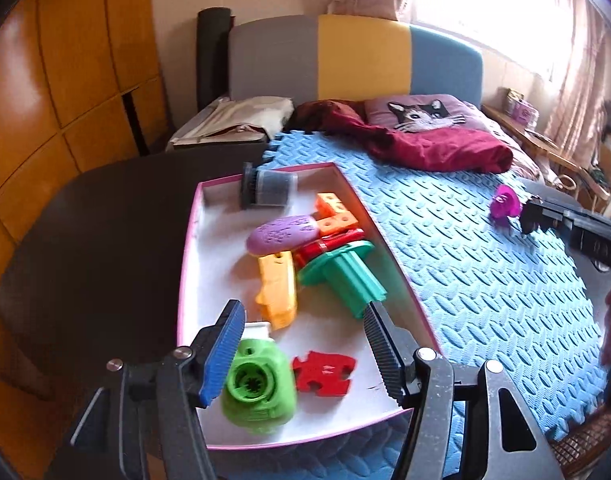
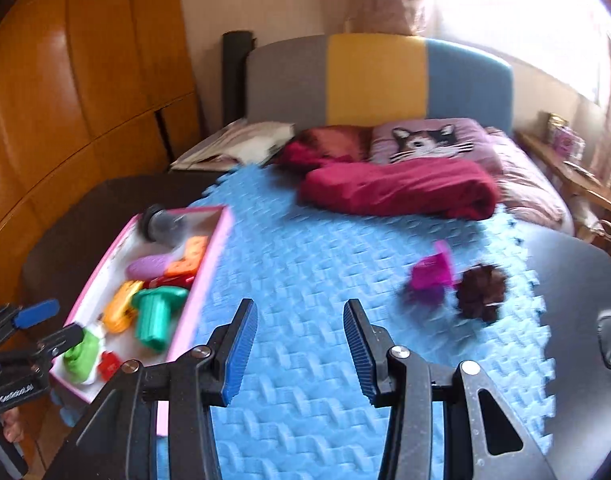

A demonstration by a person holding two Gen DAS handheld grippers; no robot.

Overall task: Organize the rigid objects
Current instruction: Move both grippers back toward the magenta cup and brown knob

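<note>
home bedroom, bed (image 2: 525,184) with cat pillow (image 2: 425,140), wooden wardrobe (image 2: 85,80), curtained window (image 2: 505,8)

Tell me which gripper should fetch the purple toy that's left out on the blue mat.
Probably right. The right gripper is open and empty over the blue mat, with the purple toy ahead. The left gripper hangs over the box.

We note a blue foam mat (image 2: 305,264) with a raised, matt tread pattern. The toys (image 1: 347,276) in the box (image 1: 189,248) look like smooth glossy plastic. The wardrobe (image 1: 45,92) is glossy wood. The blanket (image 2: 397,188) is soft cloth.
</note>
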